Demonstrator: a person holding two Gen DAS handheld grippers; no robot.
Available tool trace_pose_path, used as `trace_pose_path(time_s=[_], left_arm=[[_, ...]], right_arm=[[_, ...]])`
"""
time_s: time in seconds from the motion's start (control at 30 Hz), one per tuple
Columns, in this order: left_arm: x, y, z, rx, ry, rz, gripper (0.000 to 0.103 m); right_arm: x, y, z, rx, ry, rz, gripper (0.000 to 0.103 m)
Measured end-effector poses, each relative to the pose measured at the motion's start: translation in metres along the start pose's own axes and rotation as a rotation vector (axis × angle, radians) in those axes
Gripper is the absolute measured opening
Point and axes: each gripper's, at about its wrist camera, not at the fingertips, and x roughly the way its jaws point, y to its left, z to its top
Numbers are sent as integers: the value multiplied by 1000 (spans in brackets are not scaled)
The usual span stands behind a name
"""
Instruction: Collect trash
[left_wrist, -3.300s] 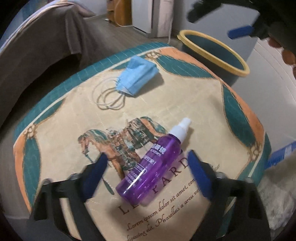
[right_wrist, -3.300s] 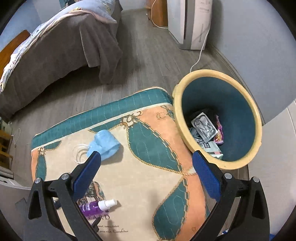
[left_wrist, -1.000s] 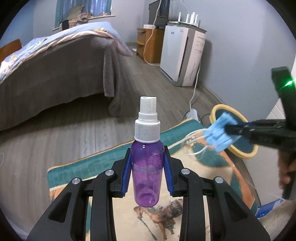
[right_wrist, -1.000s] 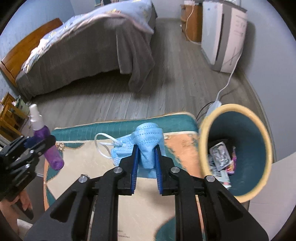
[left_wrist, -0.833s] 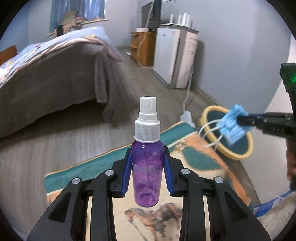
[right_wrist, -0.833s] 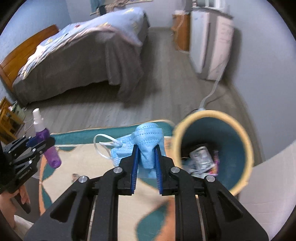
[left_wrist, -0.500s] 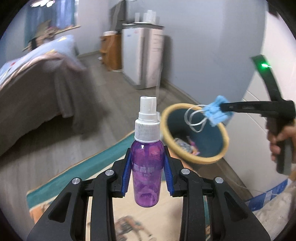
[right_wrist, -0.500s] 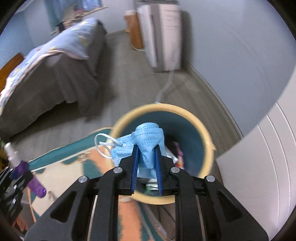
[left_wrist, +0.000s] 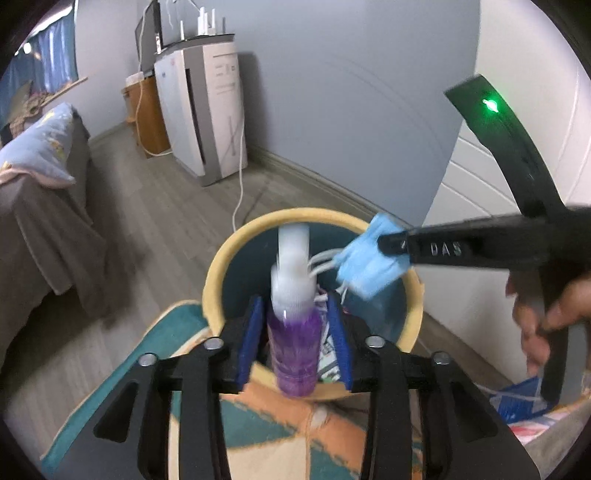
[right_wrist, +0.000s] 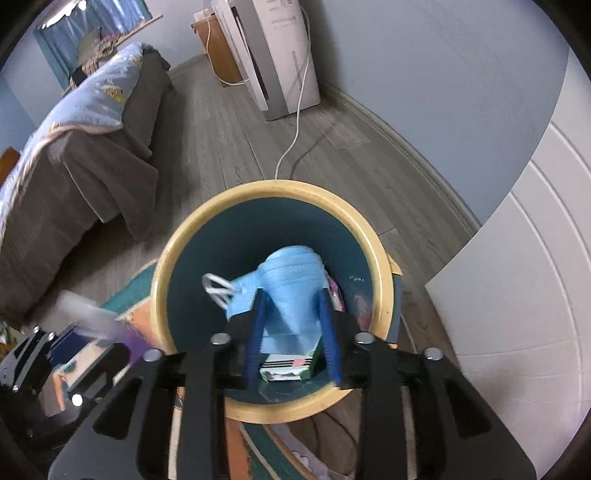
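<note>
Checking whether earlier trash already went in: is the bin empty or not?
Not empty. The bin already holds wrappers at its bottom, seen in the right wrist view.

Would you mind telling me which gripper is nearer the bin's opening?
Right. The right gripper hangs over the bin mouth with the mask; the left gripper, with the bottle, is at its near rim.

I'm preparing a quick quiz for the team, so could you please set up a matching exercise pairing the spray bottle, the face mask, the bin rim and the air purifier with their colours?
Things:
1. spray bottle, between the left gripper fingers
2. face mask, between the right gripper fingers
3. bin rim
4. air purifier

Colours:
A. yellow
B. white and grey
C. purple
D. light blue

Pairs: 1-C, 2-D, 3-A, 4-B
</note>
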Motion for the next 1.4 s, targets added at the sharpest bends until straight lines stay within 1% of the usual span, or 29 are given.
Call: trace_pose_path(time_s=[0.1,0.17,0.2,0.23,0.27,0.3,0.33,0.37,0.4,0.43,0.47,0.5,0.57,0.6,0.67,0.73,0.83,0.93,0.97,1.07,1.17,1.2,1.3,1.4], left_arm=[[-5,3,3,-20,-16,1,50],[-15,6,0,-31,-26,6,54],[-19,8,-1,-39,-28,10,55],[-22,9,-1,-50,-27,13,56],[-29,13,-3,-67,-25,13,61],[-37,17,-6,-90,-25,15,68],[-44,20,-9,-107,-27,15,73],[-55,23,-13,-126,-28,19,81],[-61,25,-14,-134,-30,27,86],[-68,26,-16,-142,-34,38,89],[-77,28,-19,-149,-39,48,93],[-85,29,-20,-155,-46,61,95],[-100,29,-24,-161,-53,85,96],[-107,29,-26,-164,-57,97,97],[-120,26,-29,-169,-65,113,98],[-130,23,-31,-178,-61,131,98],[-136,16,-35,-171,-42,146,98],[-138,11,-42,-183,-39,197,98],[-138,11,-43,-189,-41,202,98],[-131,15,-47,-216,-36,233,98],[-124,20,-46,-241,-43,228,98],[-121,22,-45,-246,-47,229,98],[-114,26,-41,-249,-48,251,98],[-110,26,-41,-230,-52,263,98]], right_arm=[[1,-2,1,23,4,19,34],[-2,-1,0,14,8,21,36],[-5,0,-1,2,6,17,39],[-8,1,-2,-8,5,10,43],[-12,3,-3,-16,4,7,47],[-19,4,-6,-22,2,11,49],[-25,6,-8,-24,-1,17,55],[-33,7,-10,-25,-8,21,59],[-43,9,-12,-29,-26,20,65],[-50,12,-14,-40,-44,13,72],[-57,16,-17,-61,-57,-1,75],[-65,20,-21,-81,-67,-18,79],[-80,24,-31,-97,-83,-11,86],[-86,25,-35,-102,-92,-9,88],[-97,25,-44,-112,-111,-28,94],[-108,25,-53,-126,-131,-58,97],[-119,24,-66,-141,-147,-84,97],[-125,25,-76,-147,-157,-99,97],[-125,25,-78,-149,-161,-108,97],[-121,24,-78,-133,-166,-136,97],[-120,22,-78,-116,-193,-136,97],[-118,22,-77,-116,-201,-150,97],[-113,22,-76,-150,-220,-196,97],[-110,25,-76,-193,-235,-224,97]])
